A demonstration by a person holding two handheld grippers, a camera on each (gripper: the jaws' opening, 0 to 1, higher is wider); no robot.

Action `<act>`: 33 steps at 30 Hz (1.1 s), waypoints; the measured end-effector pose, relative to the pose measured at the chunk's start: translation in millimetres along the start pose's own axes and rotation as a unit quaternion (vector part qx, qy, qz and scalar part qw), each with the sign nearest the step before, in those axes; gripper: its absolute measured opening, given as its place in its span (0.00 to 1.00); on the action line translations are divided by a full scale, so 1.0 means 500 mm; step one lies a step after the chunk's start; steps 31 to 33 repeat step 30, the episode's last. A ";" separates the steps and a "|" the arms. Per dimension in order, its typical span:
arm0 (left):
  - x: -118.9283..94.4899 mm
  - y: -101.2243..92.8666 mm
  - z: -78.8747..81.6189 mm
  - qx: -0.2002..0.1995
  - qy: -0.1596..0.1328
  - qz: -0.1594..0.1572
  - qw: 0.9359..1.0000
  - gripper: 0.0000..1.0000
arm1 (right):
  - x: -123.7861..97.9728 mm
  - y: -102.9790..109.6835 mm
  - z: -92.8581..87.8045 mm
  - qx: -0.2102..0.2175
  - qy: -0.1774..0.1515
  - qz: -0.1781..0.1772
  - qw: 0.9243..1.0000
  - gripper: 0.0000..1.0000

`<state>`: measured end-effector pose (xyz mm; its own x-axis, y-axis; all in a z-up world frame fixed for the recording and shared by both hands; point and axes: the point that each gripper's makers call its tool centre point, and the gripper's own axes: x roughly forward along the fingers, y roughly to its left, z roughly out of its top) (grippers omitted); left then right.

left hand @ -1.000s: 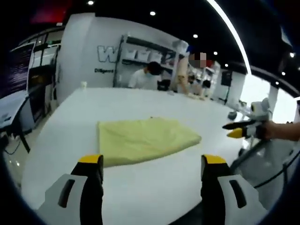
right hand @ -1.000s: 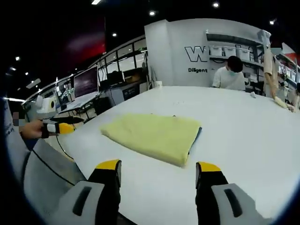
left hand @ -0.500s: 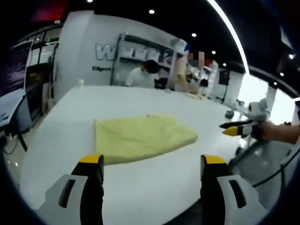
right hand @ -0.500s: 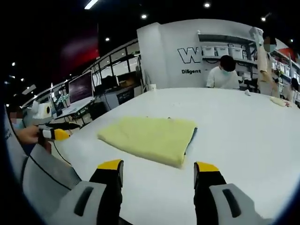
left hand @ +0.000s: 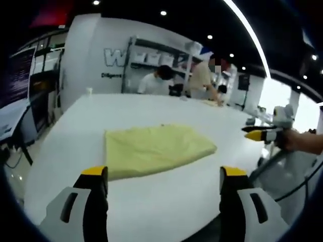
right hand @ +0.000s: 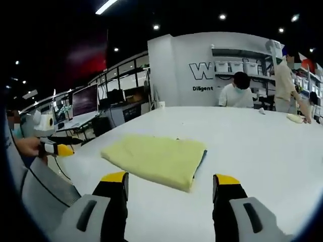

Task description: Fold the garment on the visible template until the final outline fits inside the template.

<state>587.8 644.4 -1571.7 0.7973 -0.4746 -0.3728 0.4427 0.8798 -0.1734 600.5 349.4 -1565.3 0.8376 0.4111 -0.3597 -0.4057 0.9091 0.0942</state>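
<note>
In the left gripper view we see our left gripper [left hand: 164,174] held above the near edge of the white surface [left hand: 70,136], its yellow-tipped jaws spread wide with nothing between them. The yellow garment [left hand: 154,147] lies folded flat on the surface ahead of the jaws, toward 12 o'clock, as a rough rectangle with its longer side running across the view. At 3 o'clock our right gripper [left hand: 260,133] comes in from the side, held in a hand [left hand: 298,141] off the edge of the surface and well apart from the garment; whether its jaws are parted we cannot tell from here. In the right gripper view the right gripper [right hand: 170,181] also has its jaws wide apart and empty, and the garment [right hand: 156,157] sits just beyond them at 12 o'clock, with a thin dark edge showing along its right side. At 9 o'clock the left gripper [right hand: 58,149] shows, off the surface. At the far edge of the surface [right hand: 262,146] a seated person [right hand: 236,93] and a standing person [right hand: 286,83] are at work, and shelves with storage bins [right hand: 237,53] line the back wall; what the bins hold is too small for us to tell.
</note>
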 end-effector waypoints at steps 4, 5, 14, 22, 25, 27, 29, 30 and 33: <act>0.002 -0.002 0.002 0.002 0.000 -0.002 1.000 0.85 | 0.000 0.000 -0.003 0.000 0.003 0.003 1.000 0.63; 0.002 -0.003 0.002 0.002 0.000 -0.002 1.000 0.85 | -0.001 0.001 -0.003 0.000 0.003 0.003 1.000 0.63; 0.014 -0.036 -0.011 0.012 0.022 -0.017 1.000 0.84 | 0.002 0.007 -0.010 0.004 0.010 0.013 1.000 0.61; 0.015 -0.041 -0.005 0.010 0.020 -0.013 1.000 0.83 | 0.006 0.008 -0.017 0.015 0.018 0.018 1.000 0.59; 0.014 -0.038 -0.009 0.013 0.022 -0.013 1.000 0.83 | 0.006 0.006 -0.019 0.021 0.017 0.019 0.999 0.59; 0.015 -0.037 -0.011 0.010 0.024 -0.012 1.000 0.83 | 0.008 0.005 -0.022 0.016 0.022 0.015 1.000 0.58; 0.014 -0.038 -0.014 0.007 0.026 -0.012 1.000 0.82 | 0.010 0.004 -0.027 0.017 0.027 0.016 0.999 0.58; 0.014 -0.038 -0.014 0.007 0.027 -0.011 1.000 0.82 | 0.011 0.004 -0.027 0.017 0.026 0.017 0.999 0.57; 0.014 -0.038 -0.014 0.007 0.027 -0.011 1.000 0.82 | 0.011 0.004 -0.027 0.017 0.026 0.017 0.999 0.57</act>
